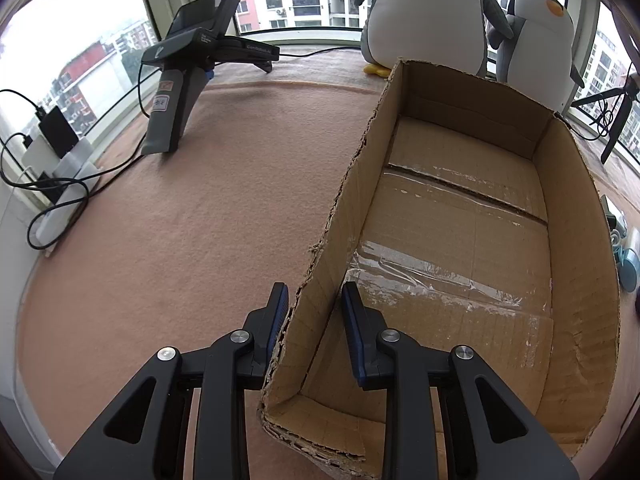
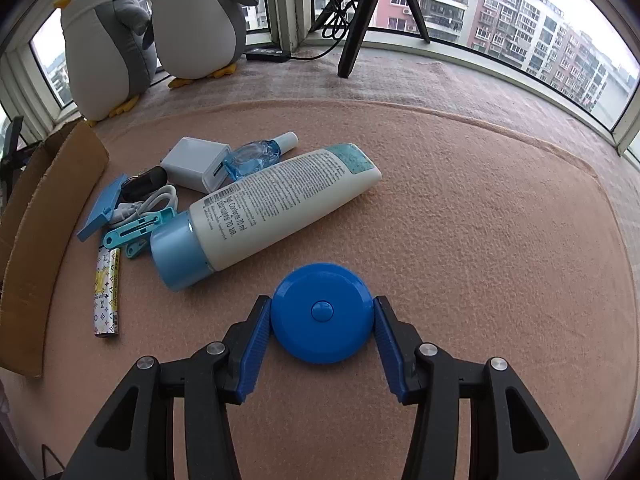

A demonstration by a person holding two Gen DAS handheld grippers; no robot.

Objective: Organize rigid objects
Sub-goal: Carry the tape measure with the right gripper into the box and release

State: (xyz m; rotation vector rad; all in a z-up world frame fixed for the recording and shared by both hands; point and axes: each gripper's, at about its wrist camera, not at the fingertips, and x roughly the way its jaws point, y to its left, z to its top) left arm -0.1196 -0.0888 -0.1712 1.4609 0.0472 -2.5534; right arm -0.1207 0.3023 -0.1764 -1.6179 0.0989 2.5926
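In the left wrist view an open, empty cardboard box [image 1: 576, 240] lies on the pink felt. My left gripper [image 1: 314, 286] is shut on its torn left wall, one blue pad outside and one inside. The right wrist view shows a round blue tape measure [image 2: 322, 312] flat on the felt, and my right gripper [image 2: 320, 300] is shut on it, with a pad against each side. To the upper left lie a white tube with a blue cap [image 2: 272, 208], a white charger [image 2: 196, 164], a small blue spray bottle [image 2: 260, 152], teal pegs [image 2: 136, 232] and a patterned stick [image 2: 106, 292].
The box's wall [image 2: 36, 216] stands at the left edge of the right wrist view. Two plush penguins [image 2: 192, 20] and a black tripod [image 2: 360, 12] stand by the window. Another gripper device [image 1: 192, 60] rests at the far left, with chargers and cables [image 1: 52, 148] beside it.
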